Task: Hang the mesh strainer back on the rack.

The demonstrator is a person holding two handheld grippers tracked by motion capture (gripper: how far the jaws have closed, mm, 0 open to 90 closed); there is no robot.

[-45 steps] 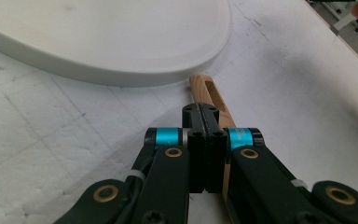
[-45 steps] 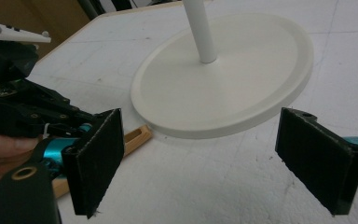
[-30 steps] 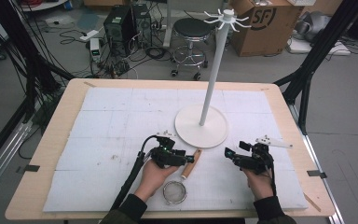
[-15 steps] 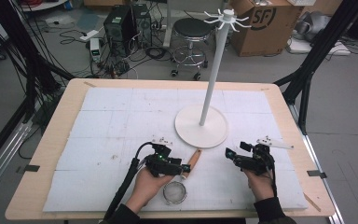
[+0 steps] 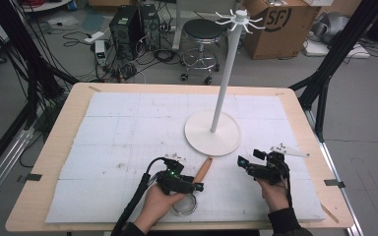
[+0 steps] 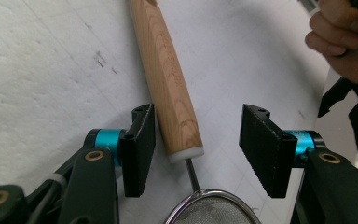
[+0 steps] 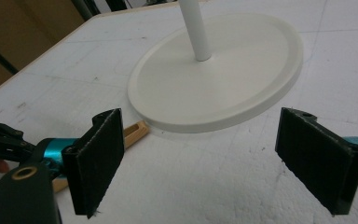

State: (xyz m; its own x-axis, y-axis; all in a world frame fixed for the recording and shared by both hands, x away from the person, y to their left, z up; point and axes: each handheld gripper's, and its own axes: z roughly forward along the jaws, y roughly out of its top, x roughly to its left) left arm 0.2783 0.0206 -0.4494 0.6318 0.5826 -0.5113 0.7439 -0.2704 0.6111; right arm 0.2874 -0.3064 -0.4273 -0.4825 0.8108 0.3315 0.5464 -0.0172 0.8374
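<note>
Handle (image 6: 170,84) between tool (image 6: 196,149) pads — ungripped

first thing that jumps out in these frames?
The tall white hook stand rising from its round base at the table's middle. Next, near the front edge, the left gripper with open jaws either side of a strainer's wooden handle, not yet pressing it. The right gripper is open beside the base.
</note>
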